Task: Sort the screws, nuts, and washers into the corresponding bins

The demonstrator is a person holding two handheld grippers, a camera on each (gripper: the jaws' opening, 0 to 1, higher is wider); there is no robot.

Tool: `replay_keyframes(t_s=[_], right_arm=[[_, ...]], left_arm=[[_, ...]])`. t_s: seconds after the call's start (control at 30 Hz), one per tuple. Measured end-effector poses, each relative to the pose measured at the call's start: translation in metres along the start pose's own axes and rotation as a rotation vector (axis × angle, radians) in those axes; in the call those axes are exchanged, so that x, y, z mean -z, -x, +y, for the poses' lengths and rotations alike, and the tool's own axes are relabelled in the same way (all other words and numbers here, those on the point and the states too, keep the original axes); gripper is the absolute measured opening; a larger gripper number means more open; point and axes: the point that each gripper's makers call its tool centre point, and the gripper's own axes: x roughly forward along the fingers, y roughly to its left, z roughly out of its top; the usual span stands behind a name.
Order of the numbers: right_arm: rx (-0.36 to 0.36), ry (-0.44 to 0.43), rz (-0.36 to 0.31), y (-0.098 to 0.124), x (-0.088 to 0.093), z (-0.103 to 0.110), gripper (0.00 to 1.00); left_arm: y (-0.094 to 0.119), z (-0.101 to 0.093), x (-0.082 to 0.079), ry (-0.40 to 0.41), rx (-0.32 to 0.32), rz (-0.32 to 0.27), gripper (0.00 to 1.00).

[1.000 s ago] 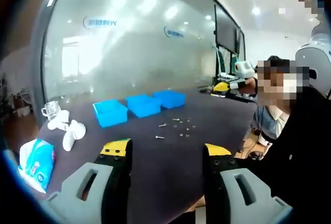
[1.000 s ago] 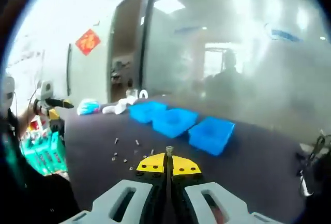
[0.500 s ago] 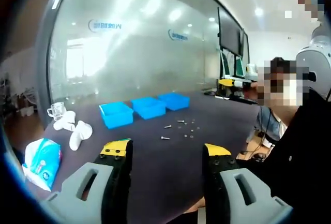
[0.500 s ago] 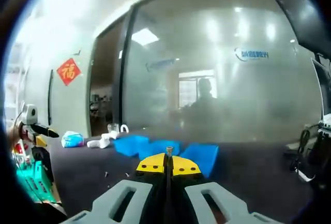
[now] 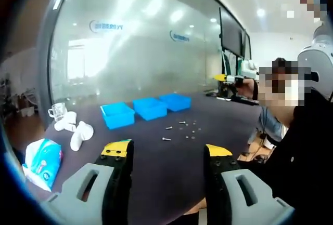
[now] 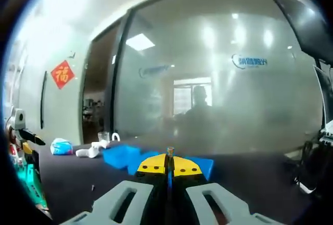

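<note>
Hanging on the wall at the left of the right gripper view, a red sign [image 6: 62,74] bears a gold character; blue lettering on the glass is unreadable. The right gripper [image 6: 169,163], raised since a second ago, is clenched on a screw [image 6: 170,152] before three blue bins [image 6: 123,156]. The left gripper [image 5: 166,153] is released above the table [image 5: 171,173]; loose hardware [image 5: 182,130] lies beside the bins.

Lighting: bright, even; ceiling lamps are glaring as soft spots across the frosted glass wall [image 5: 135,48]. Fisheye is bending lines near that wall's frame. Right gripper view is showing hazier, softer detail.
</note>
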Motion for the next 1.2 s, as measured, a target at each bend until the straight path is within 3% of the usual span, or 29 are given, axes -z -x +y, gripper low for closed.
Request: replay_keyframes(t_s=[0.57, 0.77, 1.2], right_arm=[[0.012, 0.022, 0.060, -0.105, 0.012, -0.015, 0.00], [0.039, 0.075, 0.098, -0.139, 0.017, -0.027, 0.00], [0.066, 0.076, 0.148, -0.169, 0.026, -0.032, 0.00]], left_arm=[[0.005, 0.001, 0.001, 0.009, -0.013, -0.005, 0.52], [0.007, 0.005, 0.005, 0.014, -0.023, 0.003, 0.52], [0.007, 0.006, 0.004, 0.017, -0.029, 0.001, 0.52]])
